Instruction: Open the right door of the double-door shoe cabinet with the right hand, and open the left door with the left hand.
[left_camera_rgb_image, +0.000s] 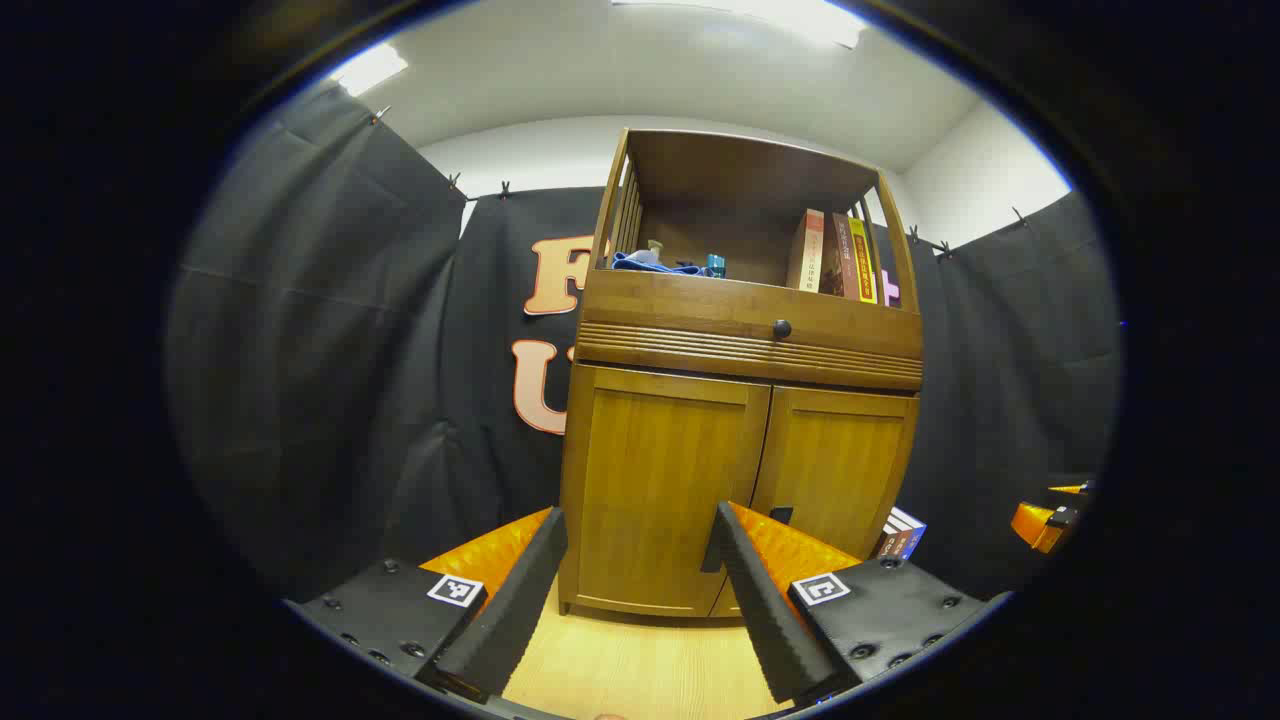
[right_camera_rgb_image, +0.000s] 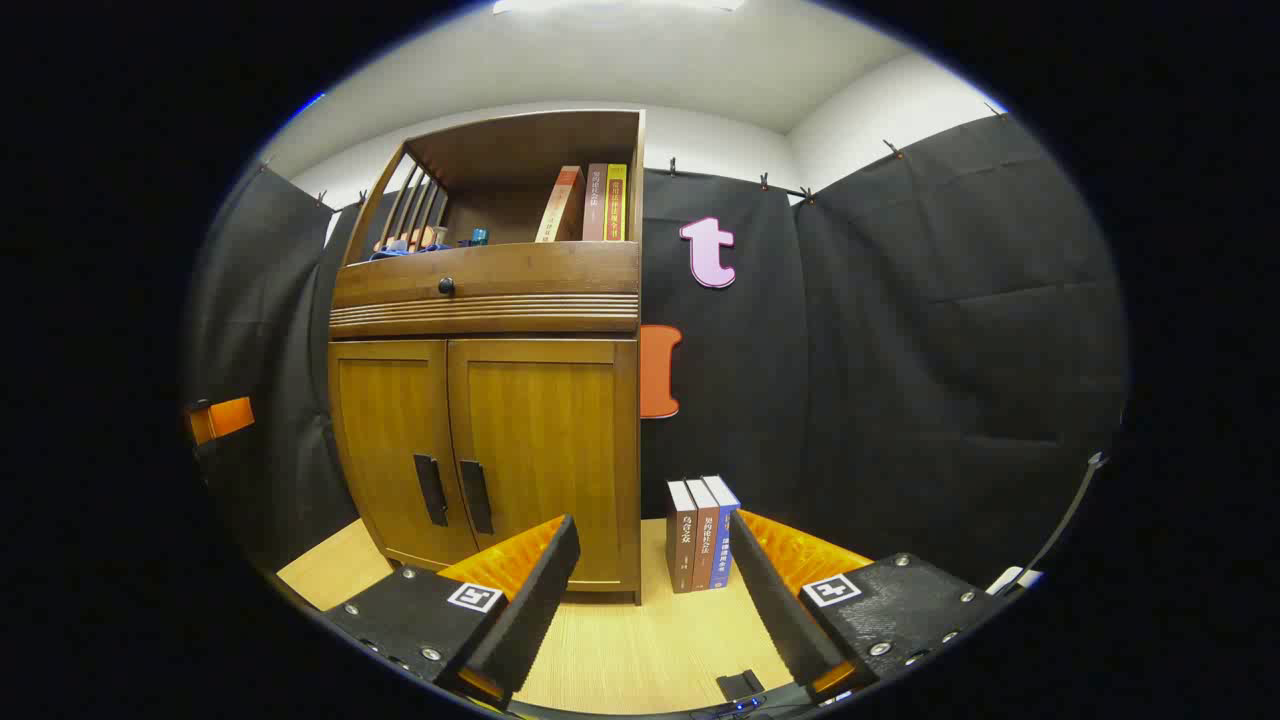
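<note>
A wooden shoe cabinet (left_camera_rgb_image: 740, 420) (right_camera_rgb_image: 490, 400) stands against the black wall with both lower doors closed. In the right gripper view the left door (right_camera_rgb_image: 395, 440) and right door (right_camera_rgb_image: 545, 450) each carry a dark vertical handle (right_camera_rgb_image: 431, 490) (right_camera_rgb_image: 475, 496) near the middle seam. In the left gripper view the left door (left_camera_rgb_image: 655, 480) faces me, the right door (left_camera_rgb_image: 840, 460) beside it. My left gripper (left_camera_rgb_image: 635, 575) is open, a short way in front of the left door. My right gripper (right_camera_rgb_image: 650, 585) is open, to the right of the cabinet's corner, apart from it.
Three books (right_camera_rgb_image: 702, 535) stand on the wooden floor by the cabinet's right side, also seen as books (left_camera_rgb_image: 900, 535). Above the doors are a drawer with a dark knob (left_camera_rgb_image: 782, 328) and an open shelf with books (left_camera_rgb_image: 835, 258) and a blue cloth (left_camera_rgb_image: 650, 265).
</note>
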